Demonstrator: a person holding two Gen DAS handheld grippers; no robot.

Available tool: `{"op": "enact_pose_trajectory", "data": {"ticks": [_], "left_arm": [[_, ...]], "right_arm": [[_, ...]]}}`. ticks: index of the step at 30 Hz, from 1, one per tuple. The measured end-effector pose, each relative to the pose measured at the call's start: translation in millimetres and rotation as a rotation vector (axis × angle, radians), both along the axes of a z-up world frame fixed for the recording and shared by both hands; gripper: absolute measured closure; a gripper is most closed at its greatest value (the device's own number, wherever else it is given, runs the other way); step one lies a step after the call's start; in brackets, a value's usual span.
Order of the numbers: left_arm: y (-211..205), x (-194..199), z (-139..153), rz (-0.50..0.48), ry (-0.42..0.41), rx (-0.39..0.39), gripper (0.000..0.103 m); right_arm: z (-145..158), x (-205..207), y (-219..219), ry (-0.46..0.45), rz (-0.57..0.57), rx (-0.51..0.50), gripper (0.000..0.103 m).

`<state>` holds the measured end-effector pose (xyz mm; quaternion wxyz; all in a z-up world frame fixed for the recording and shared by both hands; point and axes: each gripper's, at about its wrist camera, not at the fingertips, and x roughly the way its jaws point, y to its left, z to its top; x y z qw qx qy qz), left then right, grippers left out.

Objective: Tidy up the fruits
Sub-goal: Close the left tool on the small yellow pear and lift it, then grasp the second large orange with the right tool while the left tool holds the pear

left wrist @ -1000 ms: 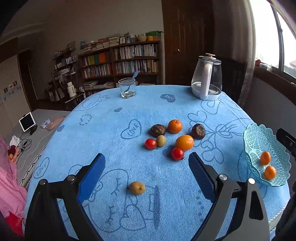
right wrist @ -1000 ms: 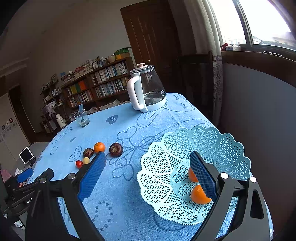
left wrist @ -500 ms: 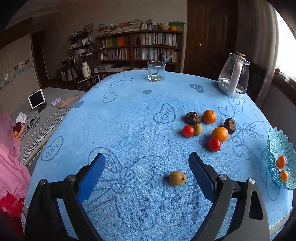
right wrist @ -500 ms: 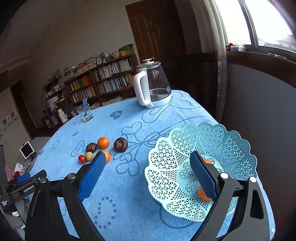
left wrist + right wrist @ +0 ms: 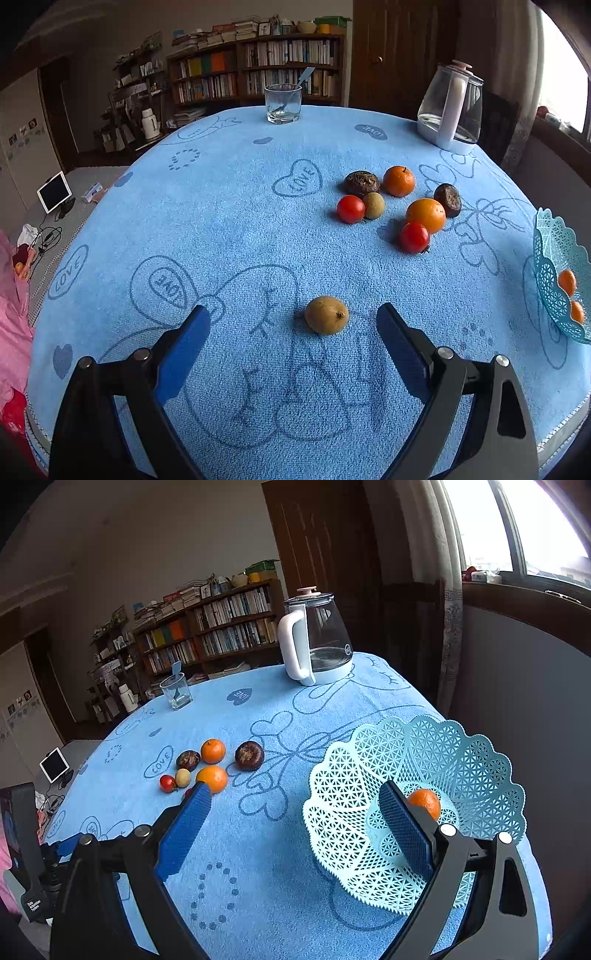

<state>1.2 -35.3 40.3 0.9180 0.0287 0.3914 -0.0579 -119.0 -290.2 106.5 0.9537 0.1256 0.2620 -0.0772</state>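
Observation:
A lone yellow-brown fruit [image 5: 326,315] lies on the blue tablecloth [image 5: 229,221], just ahead of my open left gripper [image 5: 293,325] and between the lines of its blue pads, untouched. Farther back sits a cluster: two oranges [image 5: 425,215] [image 5: 399,180], two red tomatoes [image 5: 350,209] [image 5: 413,237], a small green-yellow fruit [image 5: 373,205] and two dark brown fruits [image 5: 361,182] [image 5: 448,199]. The turquoise lattice basket [image 5: 369,782] holds an orange [image 5: 424,802]; my right gripper [image 5: 295,812] hovers open beside it, its right finger over the basket. In the left wrist view the basket [image 5: 550,254] shows two oranges.
A glass kettle [image 5: 314,642] with a white handle stands at the far side, and a drinking glass [image 5: 283,103] with a spoon at the far edge. The table's rim drops off near the basket. Bookshelves, a door and a window lie beyond.
My left gripper swung left and dropped toward the lone yellow-brown fruit, which now lies larger and centred between its fingers. The right gripper shifted slightly left beside the basket; jaws unchanged.

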Motion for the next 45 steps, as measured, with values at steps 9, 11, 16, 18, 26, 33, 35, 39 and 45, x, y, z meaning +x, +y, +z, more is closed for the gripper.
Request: {"op": "enact_pose_trajectory", "data": {"ticks": [9, 11, 16, 18, 26, 33, 35, 39, 45], "left_arm": [[-6, 11, -15, -0.047, 0.029, -0.031, 0.02], [-5, 15, -18, -0.054, 0.045, -0.048, 0.025], [-5, 19, -22, -0.079, 0.067, -0.07, 0.041], [-6, 20, -24, -0.087, 0.081, -0.076, 0.05], [-3, 19, -26, -0.119, 0.09, -0.115, 0.073], [6, 15, -25, -0.131, 0.074, -0.178, 0.073], [9, 13, -22, -0.13, 0.058, -0.201, 0.073], [18, 6, -18, -0.122, 0.021, -0.242, 0.073], [26, 5, -17, -0.108, 0.008, -0.295, 0.073]], "right_arm": [[-14, 9, 9, 0.042, 0.012, -0.02, 0.01], [-19, 12, 11, 0.057, 0.015, -0.027, 0.01], [-29, 19, 16, 0.087, 0.021, -0.036, 0.01], [-31, 20, 17, 0.093, 0.024, -0.039, 0.01], [-38, 24, 29, 0.111, 0.045, -0.053, 0.01], [-39, 28, 38, 0.117, 0.053, -0.055, 0.01], [-38, 31, 40, 0.114, 0.047, -0.054, 0.01], [-35, 45, 43, 0.11, 0.042, -0.028, 0.01], [-29, 80, 60, 0.124, 0.077, -0.014, 0.01]]}}
